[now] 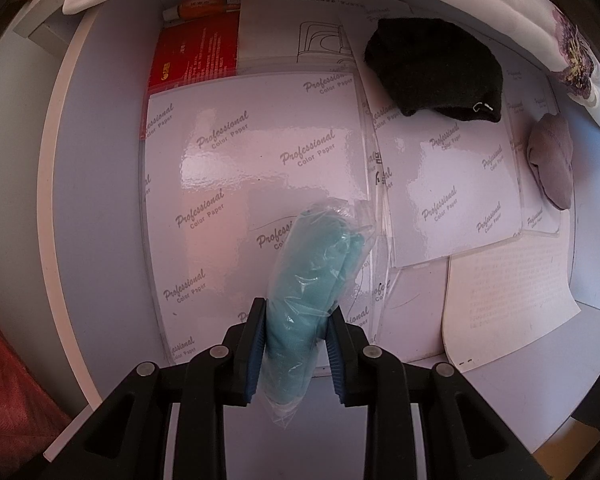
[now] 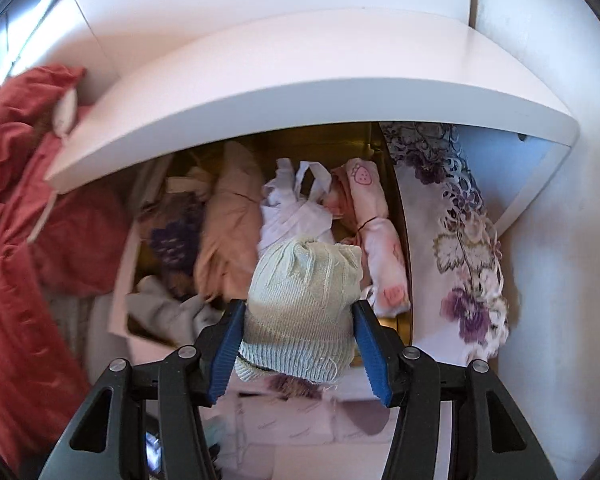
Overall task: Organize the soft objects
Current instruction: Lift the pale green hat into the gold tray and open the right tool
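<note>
Soft objects: two are in hand, at least two still loose on the desk.

Left tool (image 1: 296, 344) is clamped on a teal fabric roll (image 1: 300, 280) sealed in a clear crinkly plastic sleeve. The pads pinch it near its lower third, so the bundle bulges slightly above the grip. It hangs over the white desk (image 1: 100, 200), clear of the surface as far as I can tell.

Right tool (image 2: 300, 340) is gripping a pale green ribbed knit piece (image 2: 300, 292), bunched into a lump with a cuff-like band at the bottom and loose threads at the edge. The pads press both its sides. It's held above an open drawer or bin (image 2: 396, 216) under a white shelf (image 2: 300, 92).

Done, by my read: that bin already holds rolled pink fabric with a strawberry print (image 2: 374, 216), a white knotted piece (image 2: 296, 204), a peach roll (image 2: 228, 220) and grey cloth (image 2: 164, 312). Loosely packed, not tidy.

Left: a black knit bundle (image 1: 436, 68) and a small mauve ribbed roll (image 1: 550, 160) sit well apart on glossy "Professional Color Paper" sheets (image 1: 260, 152), slick and flat. A red packet (image 1: 192, 56) lies at the back.

Everything soft here is compressible. The plastic sleeve is the slippery one.
</note>
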A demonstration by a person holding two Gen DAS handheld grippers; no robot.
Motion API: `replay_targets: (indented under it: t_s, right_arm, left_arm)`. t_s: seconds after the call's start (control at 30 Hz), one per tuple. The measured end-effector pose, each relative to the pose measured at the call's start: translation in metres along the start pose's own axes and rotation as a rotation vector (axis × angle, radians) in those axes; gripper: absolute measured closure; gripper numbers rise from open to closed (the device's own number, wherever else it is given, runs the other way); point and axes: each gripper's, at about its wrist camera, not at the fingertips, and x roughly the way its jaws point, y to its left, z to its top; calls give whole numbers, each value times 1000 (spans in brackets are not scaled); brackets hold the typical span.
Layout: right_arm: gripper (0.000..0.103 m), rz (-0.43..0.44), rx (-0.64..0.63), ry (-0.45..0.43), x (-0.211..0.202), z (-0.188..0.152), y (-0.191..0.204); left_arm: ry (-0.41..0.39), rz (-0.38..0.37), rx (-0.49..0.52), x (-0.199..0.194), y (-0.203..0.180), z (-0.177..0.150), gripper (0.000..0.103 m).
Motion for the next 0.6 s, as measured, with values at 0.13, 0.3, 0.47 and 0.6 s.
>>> replay_targets:
  t_s: [0.13,0.3,0.47,0.6]
  right_arm:
    - [47,-88,-57,57,32,-2,1]
    - [42,-109,-87,85,44,-4,-1]
    - [35,-80,-39,71,37,-2,-9]
    - [27,-77,-31,23,23,-2,-11]
  left_arm:
    - [0,1,-1,1,0,-1,75]
    - [1,3,0,1,0,0,75]
    - [0,2,-2,2,0,-1,75]
    - [0,2,-2,2,0,-1,75]
